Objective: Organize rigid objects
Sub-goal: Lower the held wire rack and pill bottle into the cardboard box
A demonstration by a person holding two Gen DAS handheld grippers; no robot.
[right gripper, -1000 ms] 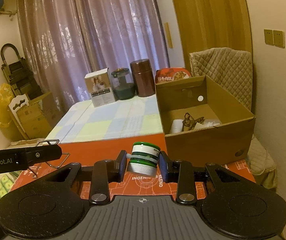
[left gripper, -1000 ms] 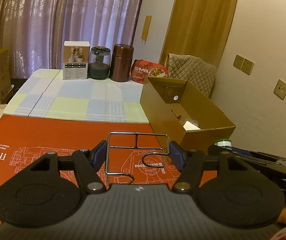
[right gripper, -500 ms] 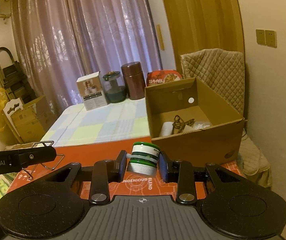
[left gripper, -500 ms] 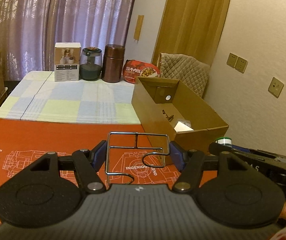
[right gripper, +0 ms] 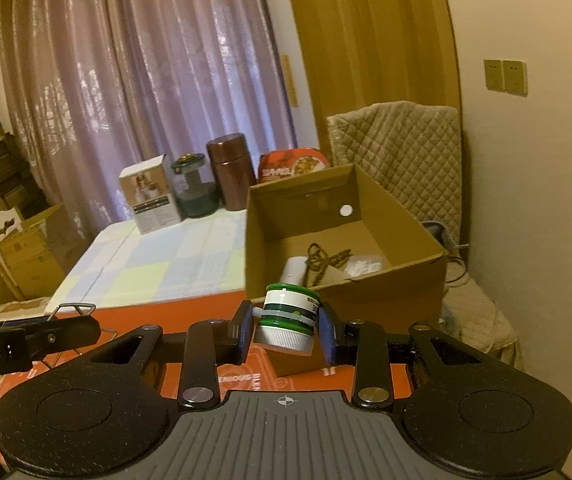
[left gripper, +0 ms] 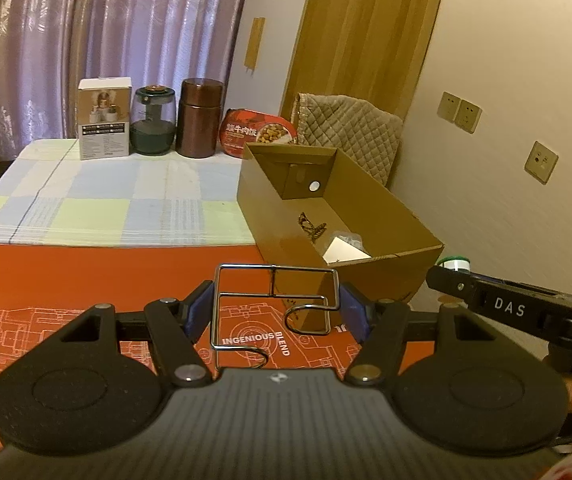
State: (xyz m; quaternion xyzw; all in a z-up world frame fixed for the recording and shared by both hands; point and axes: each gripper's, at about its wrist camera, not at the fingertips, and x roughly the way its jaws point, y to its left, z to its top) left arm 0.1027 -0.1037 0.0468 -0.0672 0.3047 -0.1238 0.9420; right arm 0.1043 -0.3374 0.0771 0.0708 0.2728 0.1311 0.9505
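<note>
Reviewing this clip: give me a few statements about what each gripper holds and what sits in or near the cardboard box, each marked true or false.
1. The left gripper holds a wire rack between its fingers. True.
2. The right gripper is empty. False: it is shut on a small green-and-white bottle.
3. The cardboard box already has items inside. True: a dark tangled piece and pale items lie on its floor.
4. The brown canister stands inside the box. False: it stands on the checked cloth beside a glass jar.
5. The bottle is tilted in the fingers. True.
</note>
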